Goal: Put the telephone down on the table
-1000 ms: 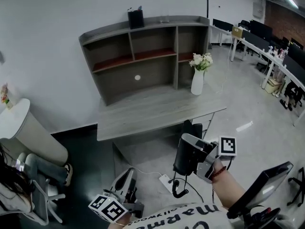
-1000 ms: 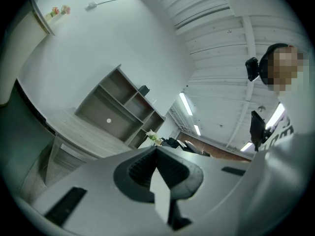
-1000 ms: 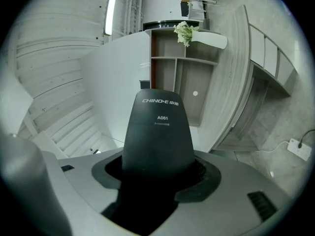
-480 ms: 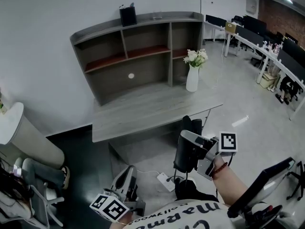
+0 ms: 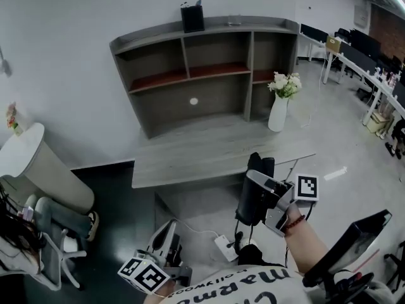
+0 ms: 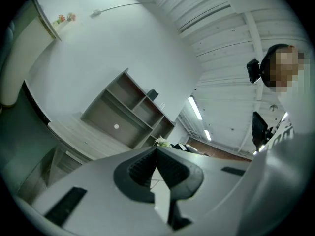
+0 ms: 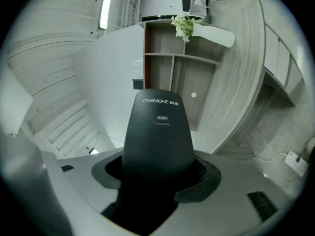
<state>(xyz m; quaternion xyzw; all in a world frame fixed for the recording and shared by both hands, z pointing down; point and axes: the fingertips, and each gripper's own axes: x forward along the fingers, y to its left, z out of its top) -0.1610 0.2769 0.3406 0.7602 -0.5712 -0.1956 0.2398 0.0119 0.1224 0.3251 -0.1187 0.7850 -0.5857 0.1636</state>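
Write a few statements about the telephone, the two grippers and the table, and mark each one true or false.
1. The right gripper grips the telephone. True.
2. The telephone lies on the table. False: it is held in the air, not set down.
3. A vase with white flowers stands on the table. True.
4. The left gripper holds the vase. False: its fingers are together, with nothing between them.

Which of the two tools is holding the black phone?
The right tool: its jaws clamp the black telephone. The left tool is shut on nothing.
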